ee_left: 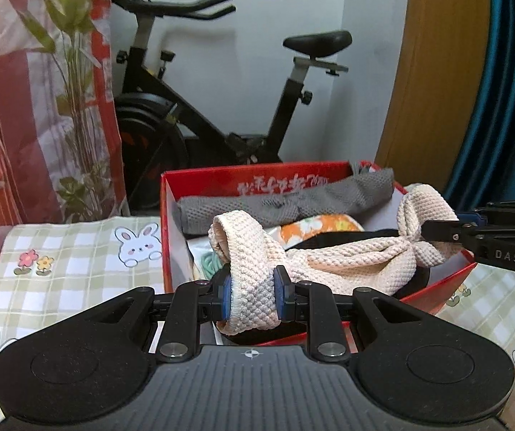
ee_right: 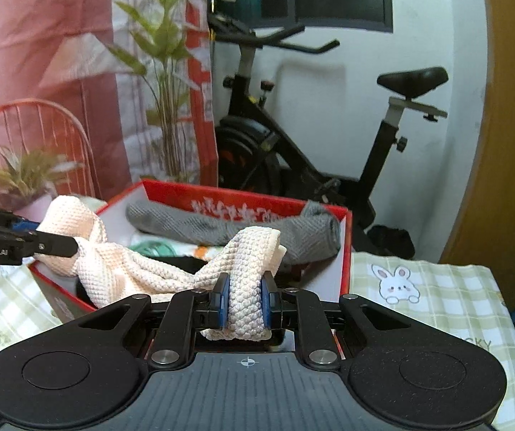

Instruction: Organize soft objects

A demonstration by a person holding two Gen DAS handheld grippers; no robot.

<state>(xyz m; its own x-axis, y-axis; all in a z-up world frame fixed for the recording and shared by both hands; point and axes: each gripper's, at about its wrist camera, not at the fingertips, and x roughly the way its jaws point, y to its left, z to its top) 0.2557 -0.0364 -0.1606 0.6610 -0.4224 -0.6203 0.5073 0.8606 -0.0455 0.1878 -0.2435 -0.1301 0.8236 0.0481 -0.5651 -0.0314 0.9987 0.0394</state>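
Left wrist view: the left gripper clamps one end of the cream knitted cloth. The right gripper clamps the opposite end. The cloth spans between them above the open red box, which holds a grey cloth and stands on a checked tablecloth.

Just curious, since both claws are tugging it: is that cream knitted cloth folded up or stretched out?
Stretched out, though bunched, not flat. The left claw pinches one end, the right claw the other, and the cloth spans above the red box.
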